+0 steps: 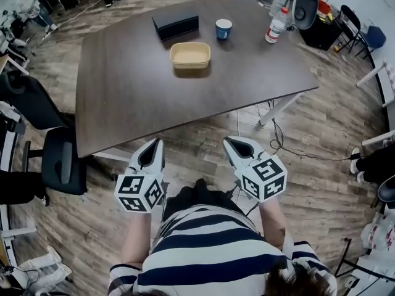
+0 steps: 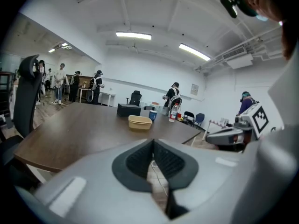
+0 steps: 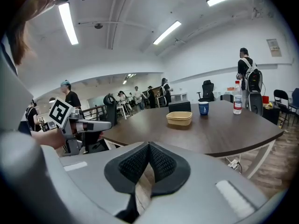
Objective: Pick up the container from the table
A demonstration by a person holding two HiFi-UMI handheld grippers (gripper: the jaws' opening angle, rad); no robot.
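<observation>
Nothing of the pickup is done yet, judging by the scene: the tan container (image 1: 190, 54) sits untouched on the desk (image 1: 123, 97), near a black box (image 1: 176, 24) and a blue cup (image 1: 224, 28). The left gripper (image 1: 155, 143) and right gripper (image 1: 229, 142) hover short of the desk's near edge, jaws together and empty. Reaching, grasping and lifting remain.

Your 12 o'clock line is open: the table (image 1: 123, 103) is bare wood from its near edge up to the container (image 1: 190, 54). Past it, a black box (image 1: 176, 25) sits at its 11 o'clock and a blue cup (image 1: 223, 28) at 1, both apart from it; a bottle (image 1: 275, 26) stands well off at 2. An office chair (image 1: 62, 159) at your 10 o'clock seems close to the table's corner.
</observation>
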